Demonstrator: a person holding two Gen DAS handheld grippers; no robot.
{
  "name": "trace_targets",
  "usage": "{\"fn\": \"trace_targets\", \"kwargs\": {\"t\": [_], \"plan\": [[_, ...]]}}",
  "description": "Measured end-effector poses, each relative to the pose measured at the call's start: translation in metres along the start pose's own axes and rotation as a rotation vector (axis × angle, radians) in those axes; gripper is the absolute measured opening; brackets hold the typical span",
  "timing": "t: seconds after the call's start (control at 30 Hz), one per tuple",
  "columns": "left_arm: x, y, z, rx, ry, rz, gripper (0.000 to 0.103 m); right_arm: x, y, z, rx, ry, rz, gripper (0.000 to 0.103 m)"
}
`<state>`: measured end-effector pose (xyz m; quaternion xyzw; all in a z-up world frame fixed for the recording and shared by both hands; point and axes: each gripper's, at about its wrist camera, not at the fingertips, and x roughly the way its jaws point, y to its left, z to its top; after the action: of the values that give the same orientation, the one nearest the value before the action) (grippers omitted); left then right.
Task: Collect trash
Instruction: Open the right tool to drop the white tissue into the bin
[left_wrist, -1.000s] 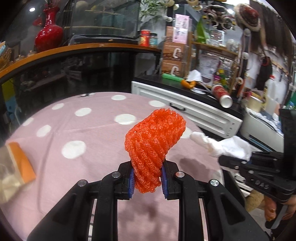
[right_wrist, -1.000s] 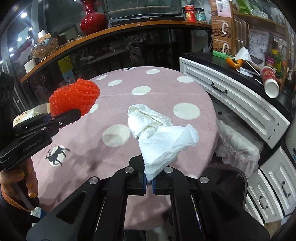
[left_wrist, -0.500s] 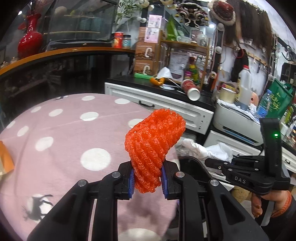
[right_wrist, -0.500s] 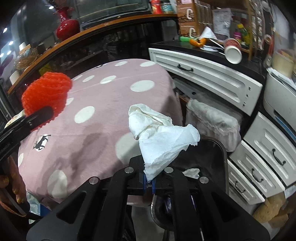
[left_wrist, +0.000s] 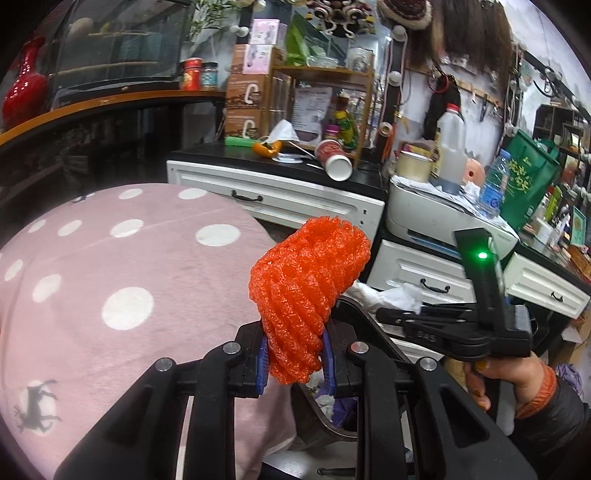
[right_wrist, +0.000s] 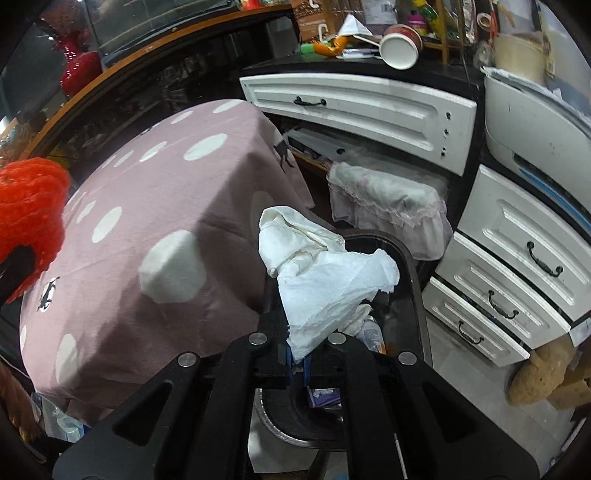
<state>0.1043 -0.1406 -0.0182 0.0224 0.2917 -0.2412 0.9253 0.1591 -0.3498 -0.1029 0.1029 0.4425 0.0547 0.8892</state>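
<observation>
Left wrist view: left gripper fingers clamped on lower end of orange foam net, held above edge of pink dotted worktop.
Foam net handling: likely very light, springy, squashes easily; gripping low on its body looks secure.
Bin: dark trash bin just below net, partly hidden.
Right wrist view: right gripper fingers together, pinching corner of white crumpled tissue over bin.
Tissue handling: weightless, limp, tears easily; may cling on release.
</observation>
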Motion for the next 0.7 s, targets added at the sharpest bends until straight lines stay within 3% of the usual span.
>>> {"fn": "trace_targets", "kwargs": {"t": [0.5, 0.53, 0.6, 0.63, 0.67, 0.7], "plan": [[0.022, -0.026, -0.015, 0.054, 0.073, -0.06, 0.023, 0.055, -0.033, -0.018, 0.101, 0.115, -0.044, 0.005], [0.023, -0.027, -0.016, 0.057, 0.078, -0.063, 0.023, 0.06, -0.036, -0.02, 0.115, 0.133, -0.048, 0.01], [0.026, -0.029, -0.018, 0.063, 0.086, -0.068, 0.023, 0.065, -0.042, -0.024, 0.142, 0.151, -0.063, 0.033], [0.028, -0.03, -0.019, 0.068, 0.092, -0.069, 0.023, 0.065, -0.046, -0.025, 0.157, 0.144, -0.075, 0.057], [0.029, -0.031, -0.02, 0.072, 0.095, -0.07, 0.023, 0.063, -0.048, -0.026, 0.165, 0.131, -0.083, 0.069], [0.03, -0.032, -0.021, 0.076, 0.099, -0.071, 0.023, 0.06, -0.049, -0.027, 0.17, 0.116, -0.087, 0.07]]}}
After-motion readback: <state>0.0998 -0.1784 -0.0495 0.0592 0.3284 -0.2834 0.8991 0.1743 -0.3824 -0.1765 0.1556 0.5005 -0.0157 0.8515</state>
